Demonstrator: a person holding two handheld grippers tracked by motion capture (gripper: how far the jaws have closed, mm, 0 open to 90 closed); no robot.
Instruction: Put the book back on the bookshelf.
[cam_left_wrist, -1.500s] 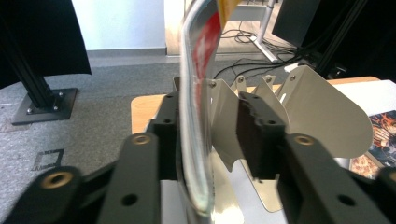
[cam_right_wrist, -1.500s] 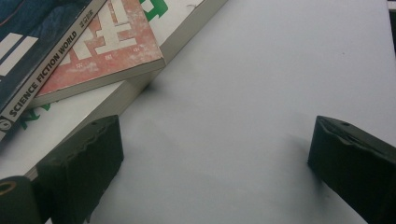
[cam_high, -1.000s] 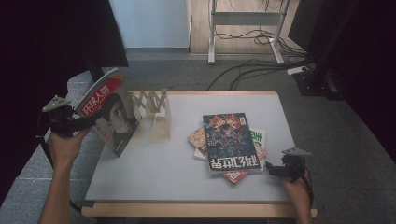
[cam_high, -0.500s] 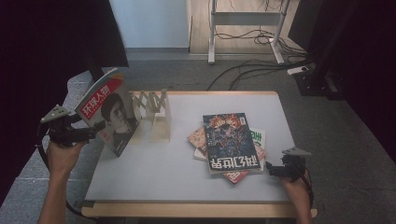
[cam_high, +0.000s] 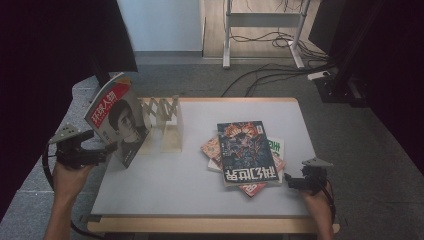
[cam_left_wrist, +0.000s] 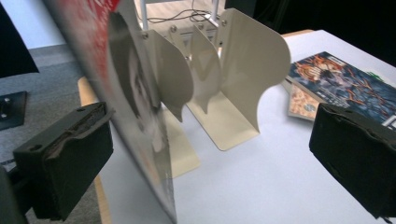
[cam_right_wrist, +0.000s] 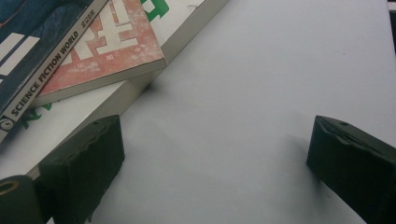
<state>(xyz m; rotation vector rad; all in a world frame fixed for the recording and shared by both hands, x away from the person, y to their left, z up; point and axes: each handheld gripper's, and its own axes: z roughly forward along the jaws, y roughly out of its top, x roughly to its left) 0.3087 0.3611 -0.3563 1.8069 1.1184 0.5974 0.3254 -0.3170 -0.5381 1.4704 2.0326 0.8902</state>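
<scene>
1. One magazine (cam_high: 117, 120) stands tilted in the bookend rack (cam_high: 167, 122), between the parted jaws of the left gripper (cam_high: 102, 152), just released.
2. Right gripper (cam_high: 292, 181), jaws apart, waits beside the magazine stack (cam_high: 247, 150); next pick calls for its top copy.

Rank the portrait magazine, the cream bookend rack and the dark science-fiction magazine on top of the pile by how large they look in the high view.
1. Portrait magazine, though it stands tilted, so it is close with the next.
2. Dark science-fiction magazine, lying flat.
3. Cream bookend rack, clearly smallest.
</scene>
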